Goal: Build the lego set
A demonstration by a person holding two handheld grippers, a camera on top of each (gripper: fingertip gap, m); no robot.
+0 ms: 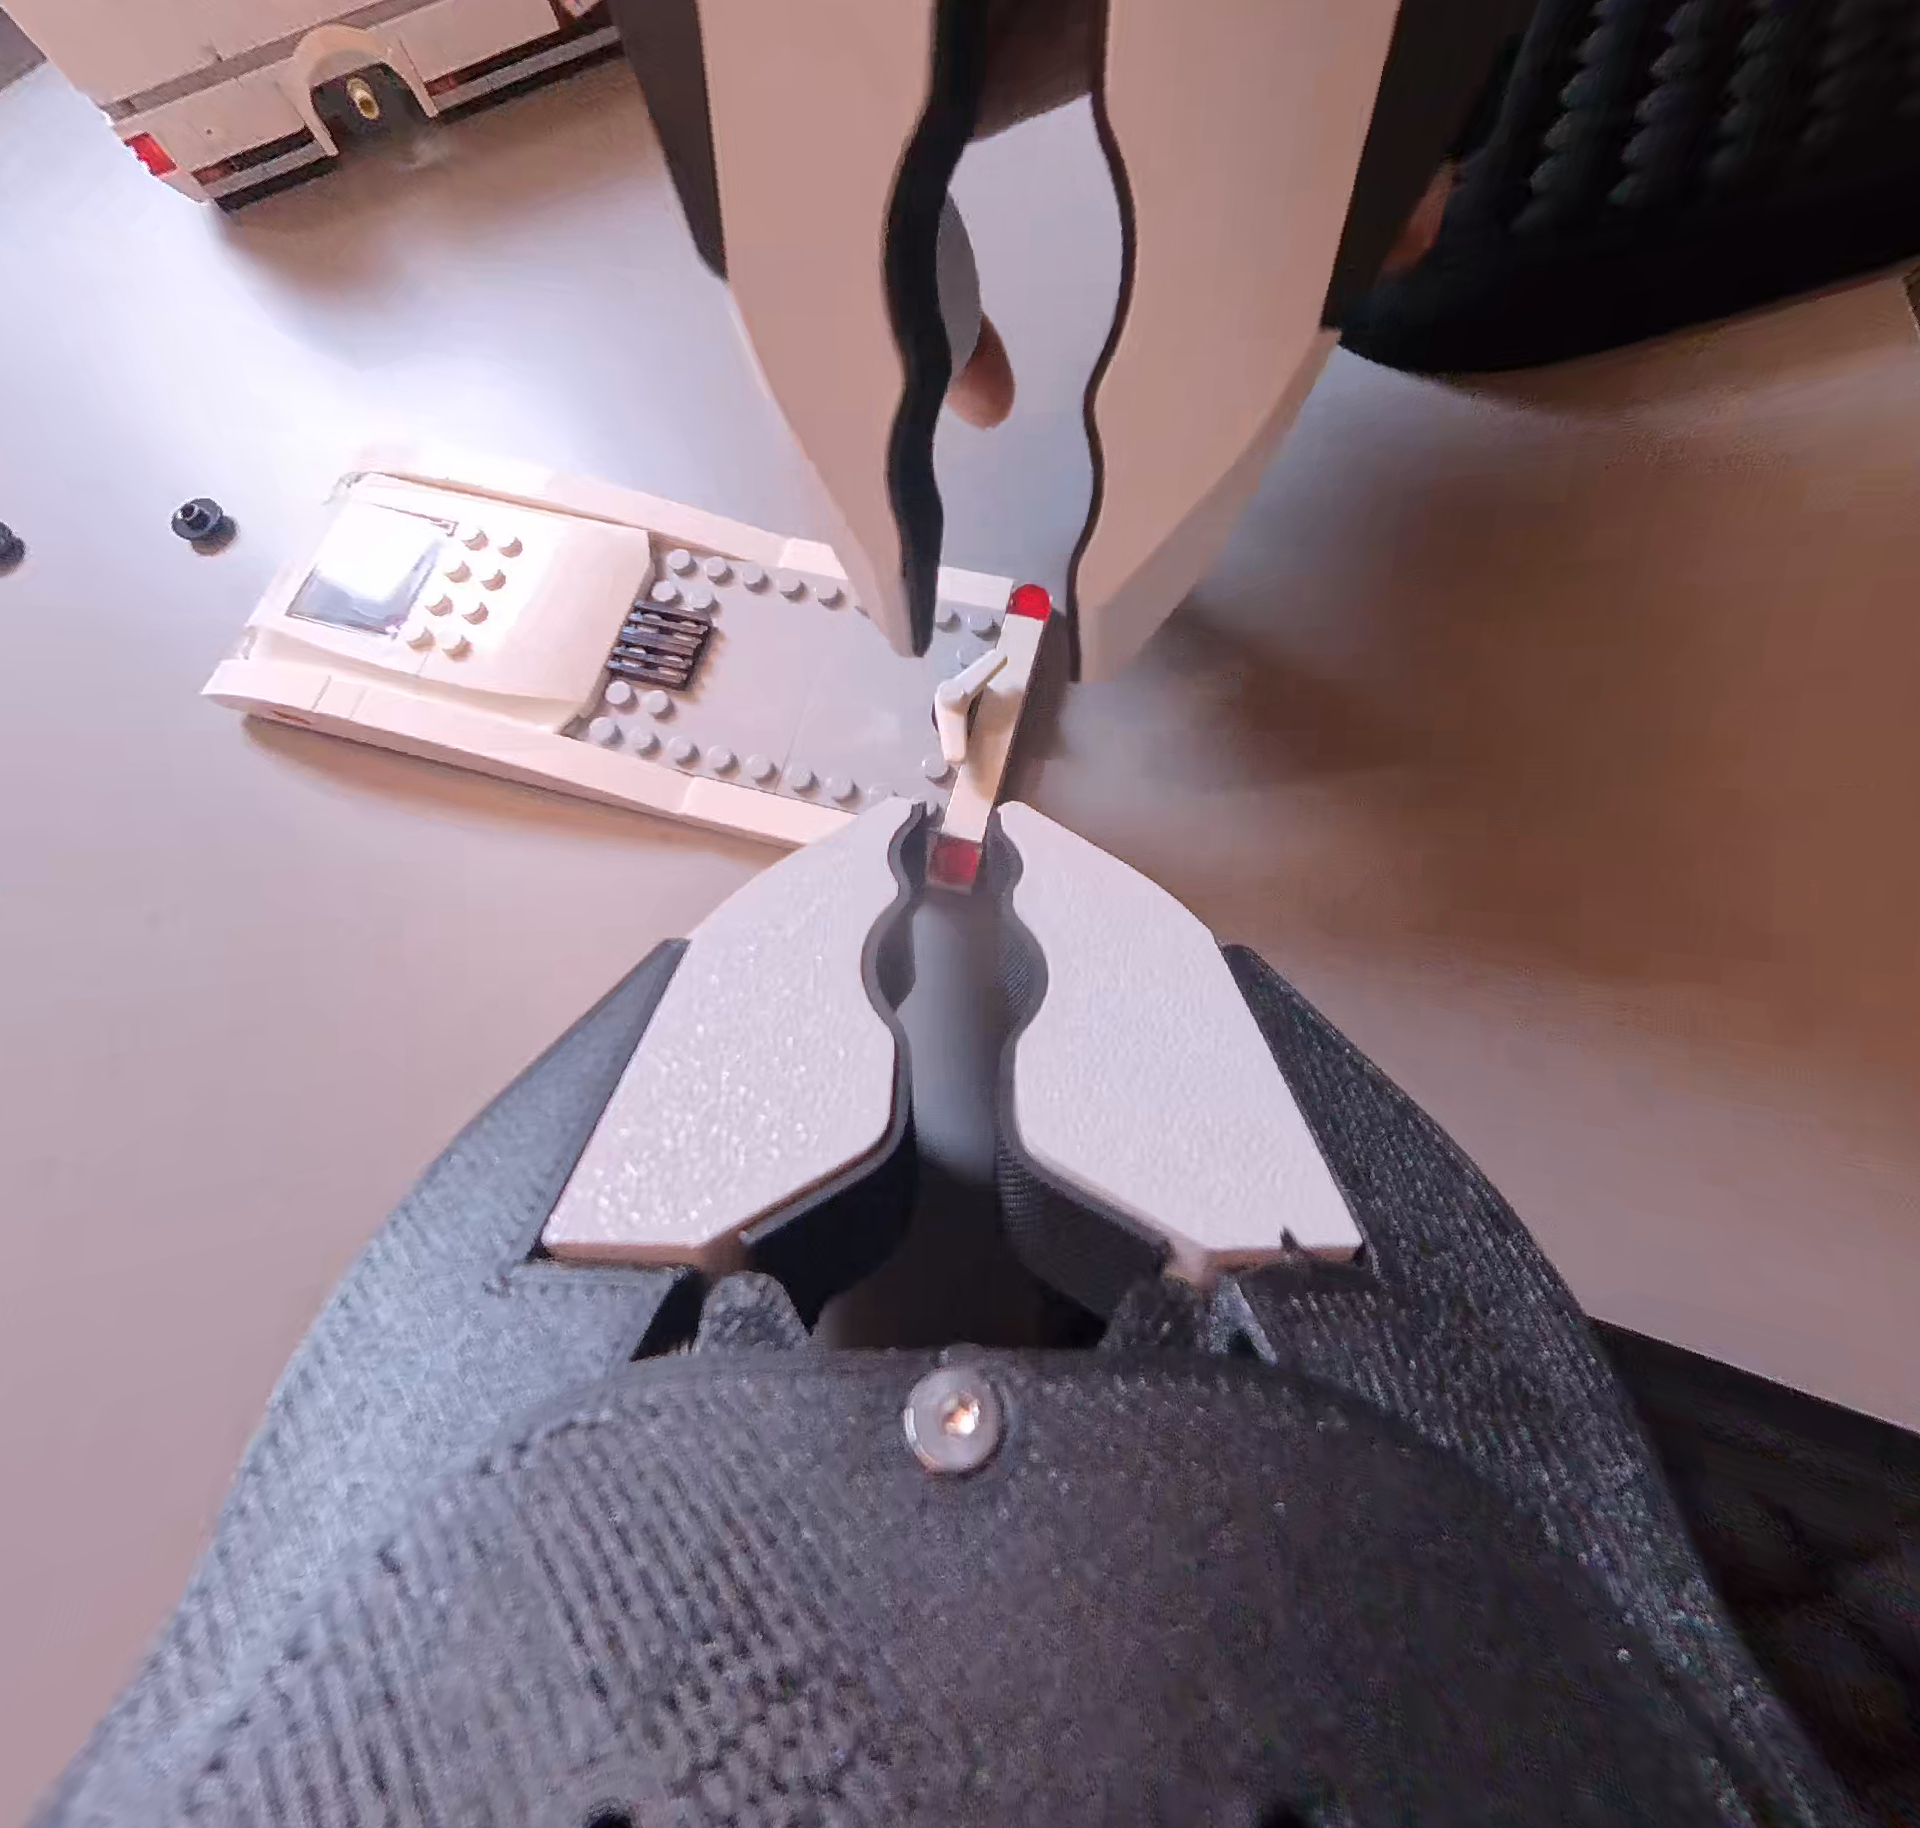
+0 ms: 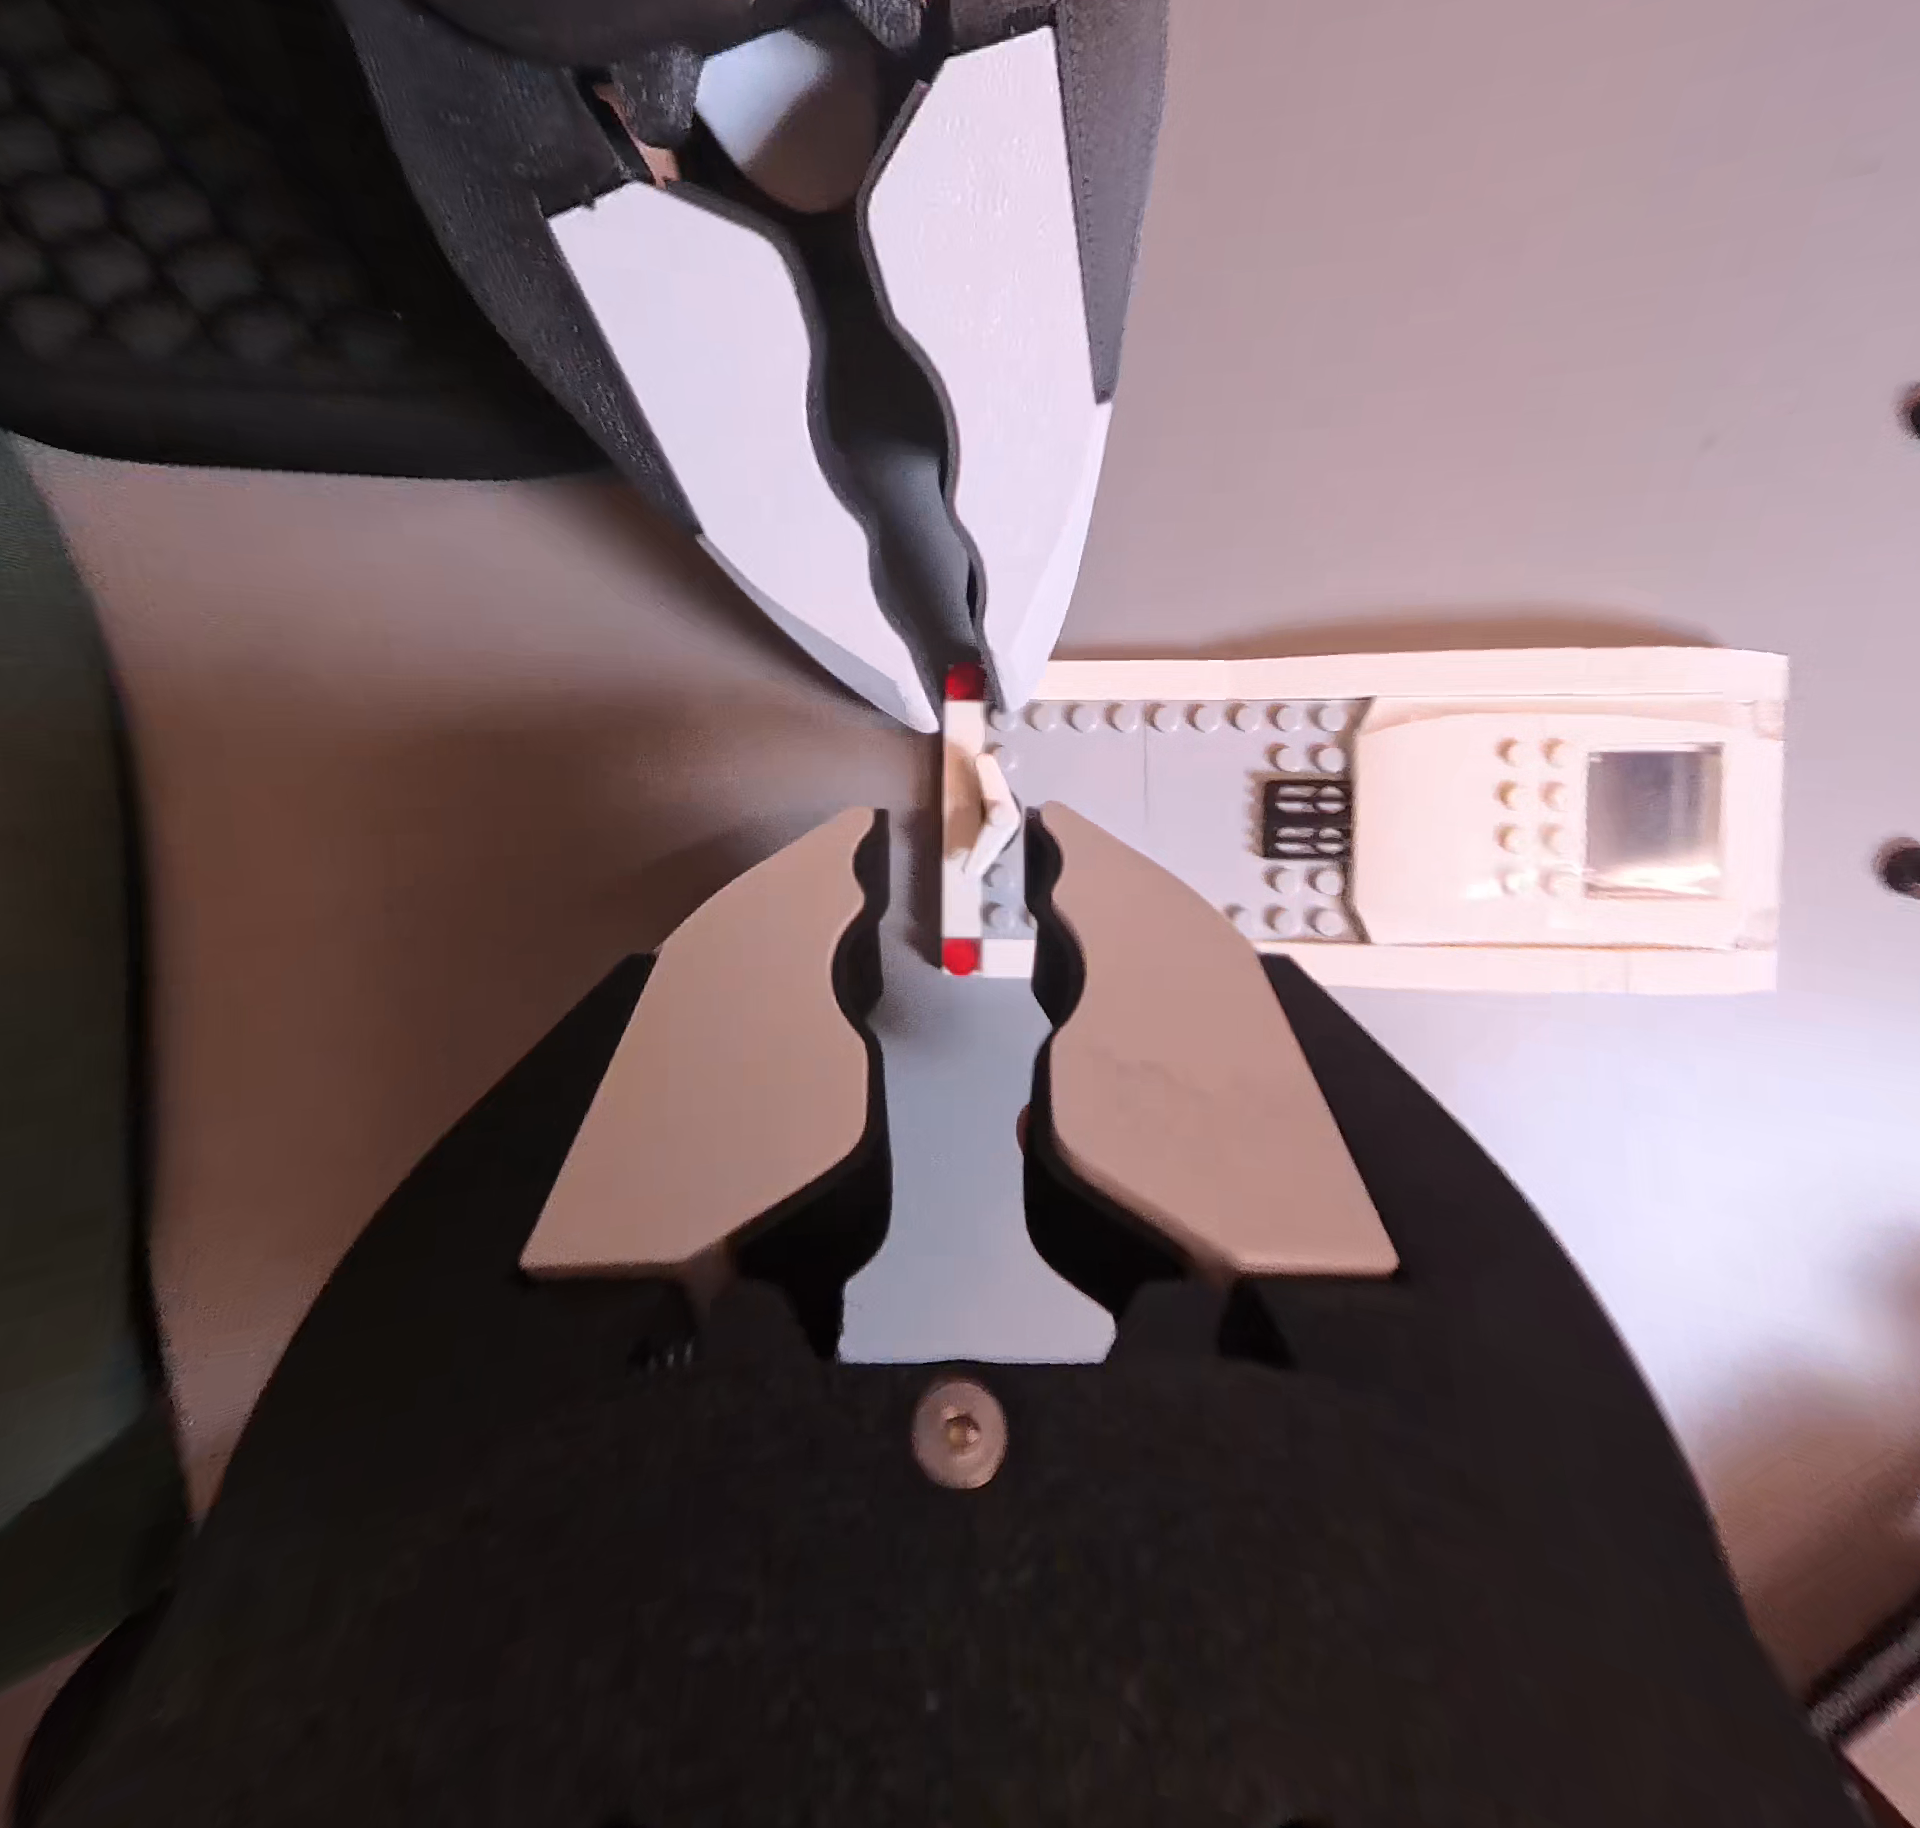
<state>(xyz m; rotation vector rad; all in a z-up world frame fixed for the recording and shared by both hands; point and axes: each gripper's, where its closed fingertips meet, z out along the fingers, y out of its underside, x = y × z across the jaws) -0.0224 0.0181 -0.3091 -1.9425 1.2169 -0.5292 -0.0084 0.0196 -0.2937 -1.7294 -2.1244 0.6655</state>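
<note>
Left wrist view: a smooth grey-brown table (image 1: 312, 947) carries a flat white-and-grey brick panel (image 1: 727, 698), a toy van (image 1: 312, 43) behind it. The left gripper (image 1: 961, 828) clamps the panel's red-tipped end strip (image 1: 982, 750); the right gripper (image 2: 956, 822) straddles that strip, spread apart, unclenched.

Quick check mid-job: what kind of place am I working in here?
Probably a hobby or work tabletop for toy-brick building: a plain grey table, a flat white-and-grey brick assembly, and a white brick vehicle behind.
</note>
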